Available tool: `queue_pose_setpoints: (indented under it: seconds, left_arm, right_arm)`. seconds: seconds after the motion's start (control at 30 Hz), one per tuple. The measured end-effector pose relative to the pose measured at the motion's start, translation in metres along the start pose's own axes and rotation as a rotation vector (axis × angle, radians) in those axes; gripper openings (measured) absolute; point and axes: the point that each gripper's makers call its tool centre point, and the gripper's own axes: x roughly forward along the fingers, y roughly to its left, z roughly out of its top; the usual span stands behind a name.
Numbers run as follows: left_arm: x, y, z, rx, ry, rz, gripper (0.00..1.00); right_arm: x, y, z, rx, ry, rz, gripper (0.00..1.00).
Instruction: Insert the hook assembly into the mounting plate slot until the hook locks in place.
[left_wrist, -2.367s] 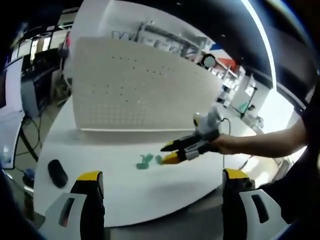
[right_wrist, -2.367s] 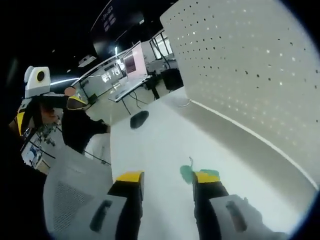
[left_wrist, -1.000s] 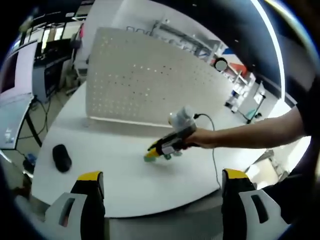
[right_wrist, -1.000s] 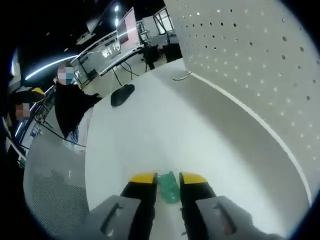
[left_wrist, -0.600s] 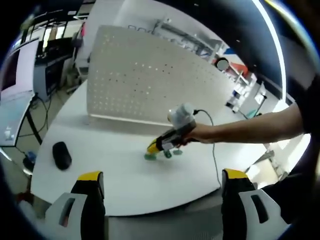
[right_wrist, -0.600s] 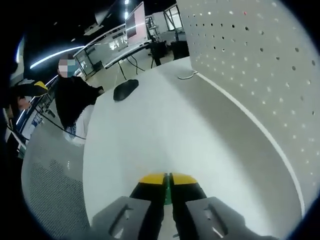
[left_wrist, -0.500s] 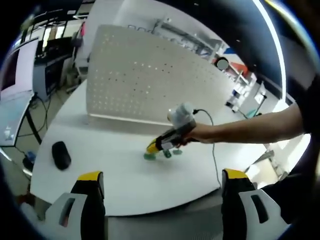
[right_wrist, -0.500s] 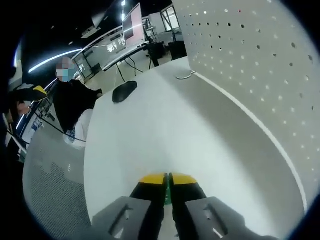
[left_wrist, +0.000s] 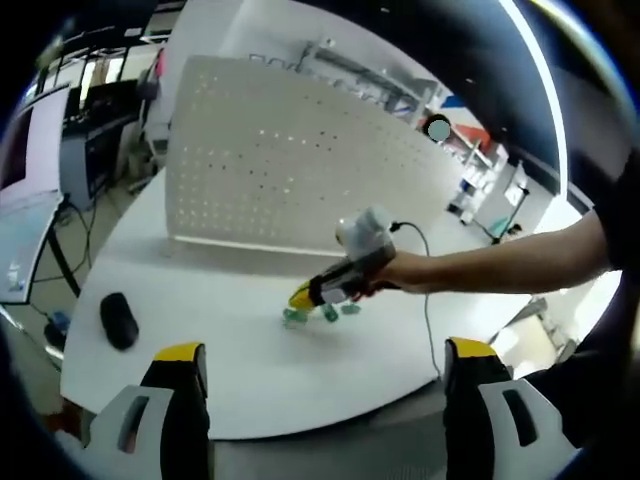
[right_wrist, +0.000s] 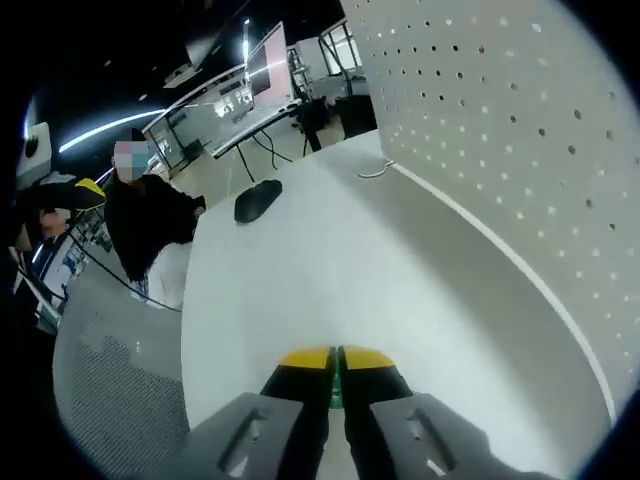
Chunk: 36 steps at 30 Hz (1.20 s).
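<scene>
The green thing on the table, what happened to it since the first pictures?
The right gripper came down over one green piece, closed on it, and now pinches it between shut jaws, seemingly lifted a little. The other green piece stayed on the table. The left gripper stayed open and back; the pegboard and black mouse didn't move.

No readable text anywhere on the workbench.
The pegboard (left_wrist: 290, 170) carries only rows of holes; signs and screens in the room behind it are too blurred to make out.
</scene>
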Motion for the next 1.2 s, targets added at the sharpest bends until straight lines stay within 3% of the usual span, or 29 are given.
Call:
queue_pose_setpoints:
  seconds: [0.2, 0.4, 0.73, 0.87, 0.97, 1.2]
  left_arm:
    - [0.004, -0.004, 0.007, 0.009, -0.015, -0.012, 1.00]
    - [0.008, -0.007, 0.010, 0.011, -0.022, -0.016, 1.00]
    - [0.016, -0.010, 0.020, 0.021, -0.022, -0.010, 0.99]
    - [0.021, -0.013, 0.027, 0.043, -0.026, -0.011, 0.98]
    - [0.026, -0.021, 0.031, 0.065, -0.041, -0.034, 0.96]
    - [0.038, -0.029, 0.040, 0.025, -0.060, -0.058, 0.89]
  right_arm:
    - [-0.022, 0.004, 0.019, 0.067, -0.087, -0.020, 0.00]
    - [-0.053, 0.017, 0.048, 0.180, -0.227, -0.009, 0.00]
    - [-0.101, 0.025, 0.071, 0.243, -0.365, -0.027, 0.00]
    - [-0.118, 0.034, 0.077, 0.241, -0.410, -0.032, 0.00]
    - [-0.131, 0.042, 0.084, 0.288, -0.466, -0.022, 0.00]
    - [-0.161, 0.075, 0.097, 0.346, -0.601, -0.002, 0.00]
